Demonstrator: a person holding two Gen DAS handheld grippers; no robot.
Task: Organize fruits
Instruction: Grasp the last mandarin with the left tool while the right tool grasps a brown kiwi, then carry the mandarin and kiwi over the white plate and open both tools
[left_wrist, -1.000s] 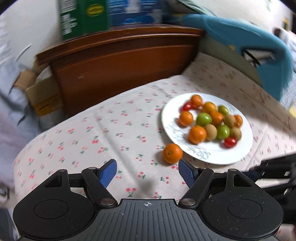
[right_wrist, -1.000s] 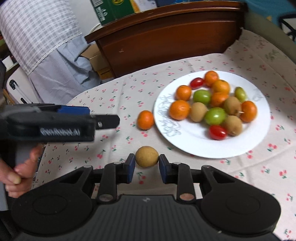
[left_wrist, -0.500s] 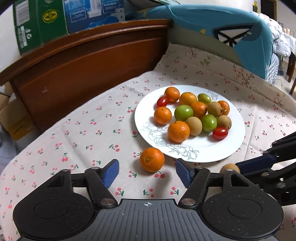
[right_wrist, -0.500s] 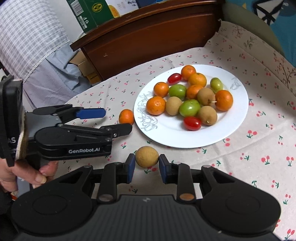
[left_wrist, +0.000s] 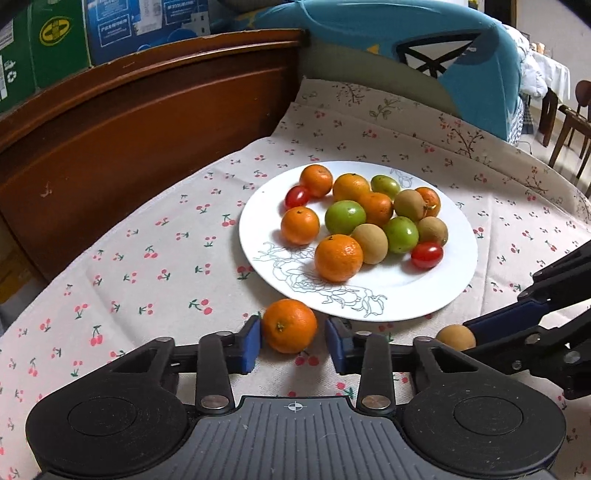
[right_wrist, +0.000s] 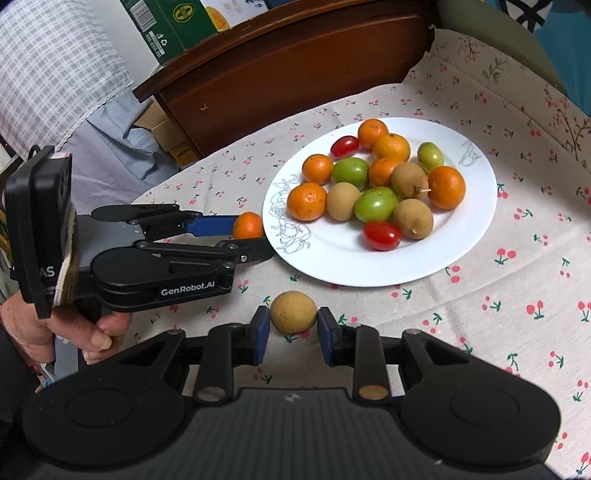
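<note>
A loose mandarin lies on the cherry-print cloth just off the near-left rim of the white plate. My left gripper straddles it with its jaws closing. One blue pad touches the fruit and a thin gap shows at the other. From the right wrist view the same mandarin sits at the left gripper's fingertips. My right gripper is shut on a brown longan that rests on the cloth in front of the plate. Mandarins, green fruits, longans and cherry tomatoes are heaped on the plate.
A dark wooden headboard runs behind the table, with cardboard boxes on top. A blue-covered chair back stands at the far right. A person's hand and checked sleeve are on the left.
My left gripper has sunk toward the cloth and come up around the loose mandarin, its jaws narrowing from wide apart. The right gripper has kept still, shut on the longan.
</note>
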